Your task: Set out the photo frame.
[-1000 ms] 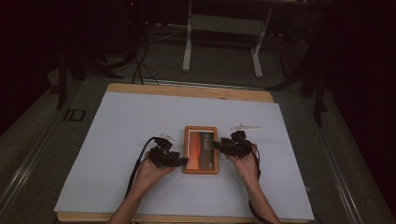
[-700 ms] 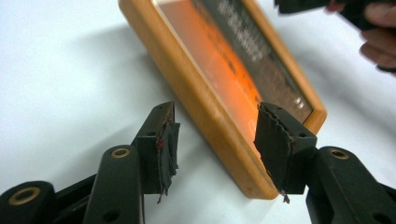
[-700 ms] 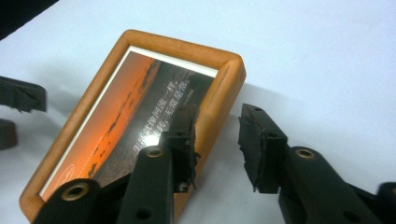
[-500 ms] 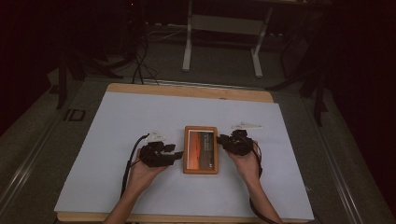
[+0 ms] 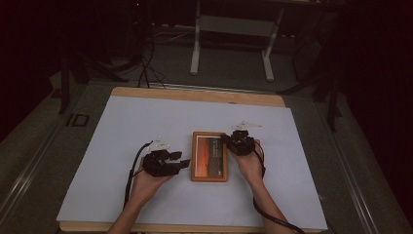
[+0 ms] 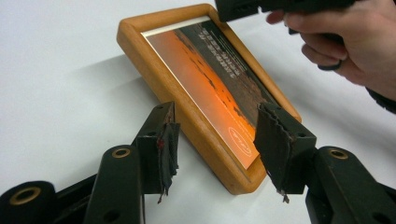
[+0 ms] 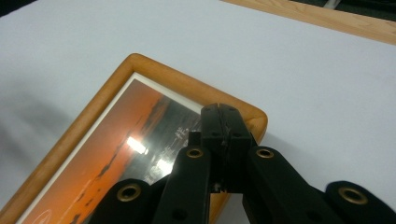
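Wooden picture frame (image 5: pixel 209 156) lies flat, face up, approx mid-table on the white table cover (image 5: pixel 122 131), nearer the person's edge than the far one. Long axis runs away from the person twd the far edge; short sides face near & far. In the high view the print is orange on the left w/ a dark band along the right; in the left gripper view a small white round mark sits at the near end of the print. Left gripper (image 5: pixel 181 165) hangs just left of the frame's near-left part, jaws spread wide w/ nothing btwn them; in the left gripper view (image 6: pixel 215 140) the near corner of the frame shows thru the gap, apart from both jaws. Right gripper (image 5: pixel 229 141) is at the frame's far-right corner, jaws pressed together; in the right gripper view (image 7: pixel 223 133) the tips sit over that corner, over the frame's rim & print edge. Can't tell if they pinch the rim or just rest on it. Right hand (image 6: pixel 345 42) shows beyond the frame in the left gripper view.
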The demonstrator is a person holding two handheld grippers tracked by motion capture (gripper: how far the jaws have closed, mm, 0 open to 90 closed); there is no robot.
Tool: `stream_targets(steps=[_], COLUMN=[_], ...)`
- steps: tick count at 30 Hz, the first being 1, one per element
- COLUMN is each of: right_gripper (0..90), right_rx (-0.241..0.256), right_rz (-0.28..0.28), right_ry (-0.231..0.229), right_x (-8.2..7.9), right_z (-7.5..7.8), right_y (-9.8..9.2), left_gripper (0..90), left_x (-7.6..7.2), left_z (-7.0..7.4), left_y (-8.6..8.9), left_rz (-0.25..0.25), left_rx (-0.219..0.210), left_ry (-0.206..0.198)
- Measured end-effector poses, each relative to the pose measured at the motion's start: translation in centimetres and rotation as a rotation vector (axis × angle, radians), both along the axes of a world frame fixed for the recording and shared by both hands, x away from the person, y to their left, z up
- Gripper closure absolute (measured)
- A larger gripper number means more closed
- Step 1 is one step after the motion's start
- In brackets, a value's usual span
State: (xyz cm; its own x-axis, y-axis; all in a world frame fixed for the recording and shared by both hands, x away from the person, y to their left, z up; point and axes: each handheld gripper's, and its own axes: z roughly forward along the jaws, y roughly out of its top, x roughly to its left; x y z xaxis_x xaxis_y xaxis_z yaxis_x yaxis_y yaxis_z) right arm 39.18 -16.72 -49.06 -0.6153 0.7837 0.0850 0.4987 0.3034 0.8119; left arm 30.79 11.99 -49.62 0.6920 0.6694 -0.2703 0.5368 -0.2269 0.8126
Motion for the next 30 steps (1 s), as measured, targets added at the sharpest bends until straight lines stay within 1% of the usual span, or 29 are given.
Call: stream_targets(steps=[3, 6, 8, 15, 19, 25, 30], right_gripper=[90.0, 90.0, 90.0, 90.0, 90.0, 90.0, 90.0], right_rx=[-0.009, -0.003, -0.010, -0.027, -0.036, -0.031, -0.023], right_rz=[-0.014, -0.015, -0.016, -0.015, -0.018, -0.034, -0.056], right_ry=[0.007, 0.010, 0.006, 0.003, 0.003, 0.003, 0.017], right_x=[0.4, 0.5, 0.6, 0.7, 0.8, 0.9, 1.1], right_z=[-0.2, -0.4, -0.4, -0.5, -0.5, -0.6, -0.9], right_y=[0.1, 0.2, 0.4, 0.8, 0.8, 0.6, 0.1], left_gripper=[48.9, 49.0, 49.0, 49.2, 49.1, 48.3, 47.1], left_x=[0.0, 0.0, 0.0, -0.1, -0.1, -0.2, -0.2], left_z=[-0.1, -0.2, -0.3, -0.4, -0.4, -0.3, -0.3], left_y=[-0.3, -0.5, -0.6, -0.8, -0.8, -0.7, -0.8], left_rz=[-0.011, -0.017, -0.020, -0.017, -0.005, 0.003, -0.002], left_rx=[0.011, 0.012, 0.017, 0.025, 0.024, 0.018, 0.015], left_ry=[-0.001, 0.000, -0.002, -0.008, -0.010, -0.015, -0.019])
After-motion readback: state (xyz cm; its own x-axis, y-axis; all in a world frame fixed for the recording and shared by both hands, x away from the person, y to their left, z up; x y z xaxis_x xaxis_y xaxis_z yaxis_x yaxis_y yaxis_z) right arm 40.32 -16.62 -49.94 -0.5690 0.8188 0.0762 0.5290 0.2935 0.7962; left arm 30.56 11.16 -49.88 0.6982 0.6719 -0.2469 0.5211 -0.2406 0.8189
